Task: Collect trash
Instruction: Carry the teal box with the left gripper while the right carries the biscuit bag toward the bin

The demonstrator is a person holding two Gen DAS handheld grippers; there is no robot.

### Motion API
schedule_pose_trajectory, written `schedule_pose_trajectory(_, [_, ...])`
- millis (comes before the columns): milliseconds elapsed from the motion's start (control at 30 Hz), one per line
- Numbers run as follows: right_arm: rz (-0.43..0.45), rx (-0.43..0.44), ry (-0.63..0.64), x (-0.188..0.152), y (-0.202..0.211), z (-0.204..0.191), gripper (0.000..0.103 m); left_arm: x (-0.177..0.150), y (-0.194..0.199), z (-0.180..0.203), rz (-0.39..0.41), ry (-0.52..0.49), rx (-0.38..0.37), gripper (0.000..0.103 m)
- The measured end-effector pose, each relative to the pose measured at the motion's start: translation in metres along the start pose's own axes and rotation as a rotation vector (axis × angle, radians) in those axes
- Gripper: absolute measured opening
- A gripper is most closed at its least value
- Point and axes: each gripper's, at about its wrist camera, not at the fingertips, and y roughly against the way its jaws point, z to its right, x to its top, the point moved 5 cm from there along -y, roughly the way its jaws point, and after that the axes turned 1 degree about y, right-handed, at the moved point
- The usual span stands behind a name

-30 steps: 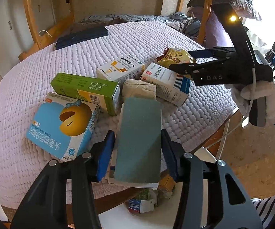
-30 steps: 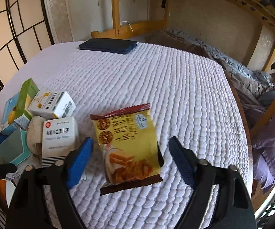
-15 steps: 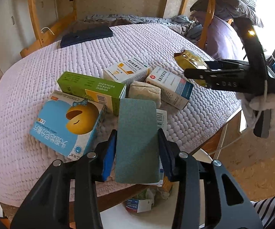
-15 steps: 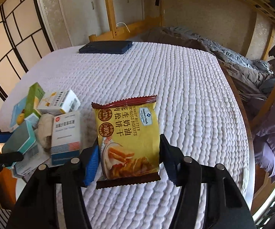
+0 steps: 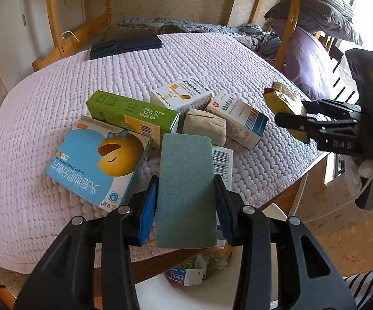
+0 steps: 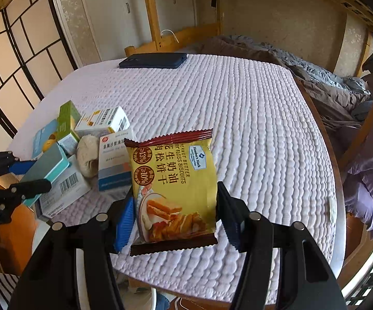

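Left gripper (image 5: 186,201): clamped on a grey-green box (image 5: 186,191), blue pads pressed to both long sides; the box is lifted off the heap at the near table edge.
Right gripper (image 6: 174,219): clamped on a yellow biscuit packet (image 6: 173,188), held clear above the quilted cloth (image 6: 251,129).
Left view only: white bin (image 5: 212,292) below the near table edge, under the held box, with discarded cartons inside; the right gripper (image 5: 297,121) seen side-on at far right, packet edge-on in it.
Right view only: print on the packet front; the left gripper (image 6: 28,178) at the left edge, showing the box's teal side.
Remaining heap, left part of table: blue carton (image 5: 96,160), green carton (image 5: 132,116), white-and-orange carton (image 5: 181,95), white-and-blue carton (image 5: 238,118), beige wad (image 5: 204,126), barcoded carton (image 5: 222,162) just under the held box; all touching or overlapping.
Far edge: dark phone (image 6: 152,60), well apart from the heap.
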Motion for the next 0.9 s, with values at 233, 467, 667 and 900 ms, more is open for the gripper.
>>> schedule_pose_trajectory(233, [-0.001,-0.010,-0.008,-0.008,0.009,-0.005,0.057,-0.003,0.005,-0.001,0.008,0.011,0.001,0.044])
schedule_pose_trajectory(467, [0.004,-0.010,-0.008,-0.016,0.018,-0.013,0.057,-0.007,0.011,-0.005,0.016,0.023,0.004,0.044])
schedule_pose_trajectory(667, [0.012,-0.005,0.001,-0.022,0.027,-0.024,0.057,-0.011,0.014,-0.008,0.016,0.036,0.009,0.044])
schedule_pose_trajectory(900, [0.020,0.018,0.018,-0.025,0.036,-0.039,0.057,-0.015,0.020,-0.011,0.023,0.043,0.011,0.044])
